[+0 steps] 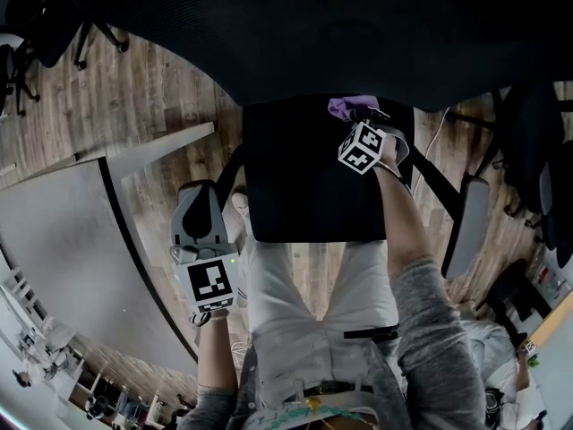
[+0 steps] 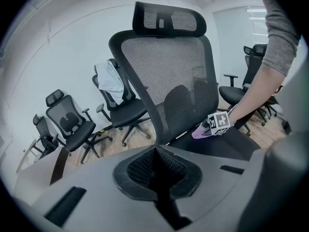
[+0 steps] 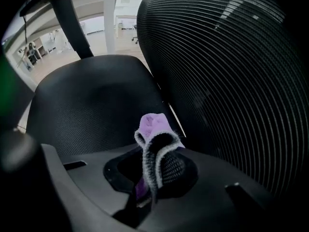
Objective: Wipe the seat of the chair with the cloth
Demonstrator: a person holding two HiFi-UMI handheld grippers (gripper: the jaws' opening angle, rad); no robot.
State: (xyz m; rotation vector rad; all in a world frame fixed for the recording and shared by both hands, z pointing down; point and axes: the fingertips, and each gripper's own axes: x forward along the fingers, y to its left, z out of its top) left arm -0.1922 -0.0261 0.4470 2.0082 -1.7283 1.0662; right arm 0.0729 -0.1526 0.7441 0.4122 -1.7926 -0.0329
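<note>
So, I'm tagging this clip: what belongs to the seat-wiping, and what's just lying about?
In the job: purple cloth, clamped by the right gripper; chair seat.
Lying about: other office chairs; white garment draped on one; left gripper, shut, empty.

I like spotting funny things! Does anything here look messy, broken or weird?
Nothing looks spilled or broken. The chair seat looks plain and tidy, with the purple cloth bunched in the right gripper near the backrest. The only stray thing is some white fabric slung over another chair behind.
</note>
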